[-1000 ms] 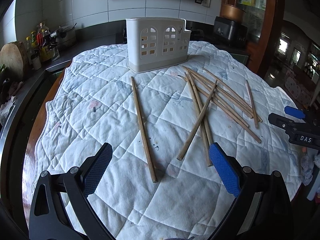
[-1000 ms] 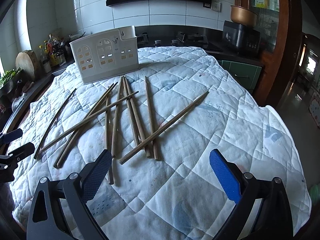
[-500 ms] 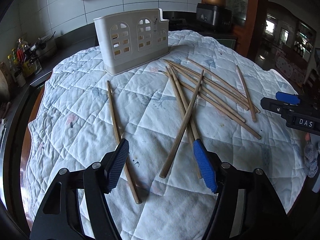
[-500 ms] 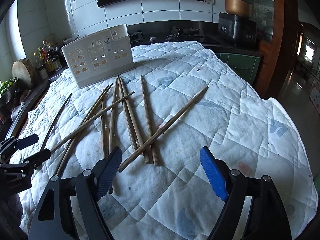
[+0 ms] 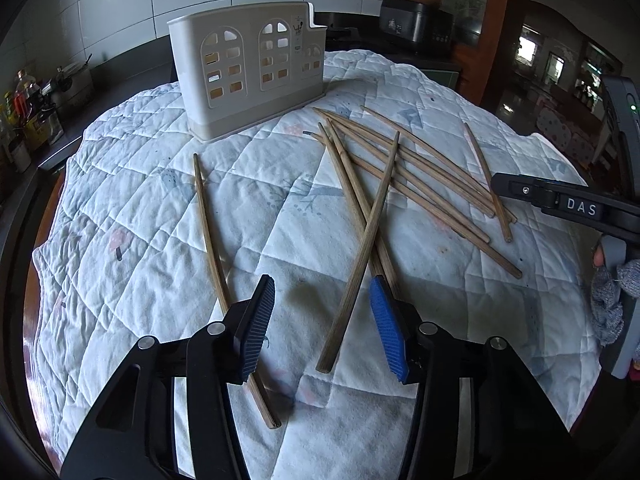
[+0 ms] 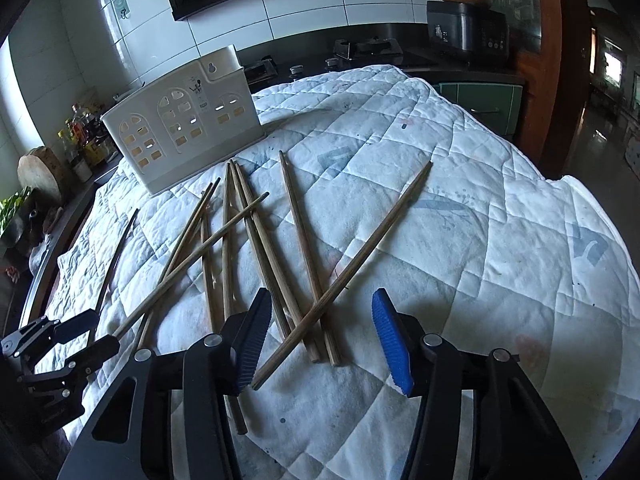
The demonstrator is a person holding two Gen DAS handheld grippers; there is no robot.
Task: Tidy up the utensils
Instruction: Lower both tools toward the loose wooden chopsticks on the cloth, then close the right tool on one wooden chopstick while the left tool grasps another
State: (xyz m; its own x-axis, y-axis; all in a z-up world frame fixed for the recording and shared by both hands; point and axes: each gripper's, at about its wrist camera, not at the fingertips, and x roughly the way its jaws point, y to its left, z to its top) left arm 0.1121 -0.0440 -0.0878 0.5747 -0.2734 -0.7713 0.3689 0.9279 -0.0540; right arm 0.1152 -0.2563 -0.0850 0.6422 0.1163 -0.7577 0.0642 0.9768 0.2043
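The chopsticks (image 5: 404, 184) lay scattered on the quilted cloth (image 5: 140, 240) in front of the white utensil holder (image 5: 248, 68). Your left gripper (image 5: 322, 326) hung spread around one slanted chopstick's (image 5: 362, 256) lower end, and your right gripper (image 6: 320, 340) hung spread over crossed ends, gripping nothing.

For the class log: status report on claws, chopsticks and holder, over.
Left claw and right claw open, empty. Chopsticks loose on quilt; holder upright behind. Sticks crossed, over.

Both tongs (image 5: 322, 324) (image 6: 322, 340) were black, with ribbed blue pads (image 5: 387, 336) and silver screws (image 5: 216, 328); white "DAS" lettering (image 5: 582, 208) showed at three o'clock.
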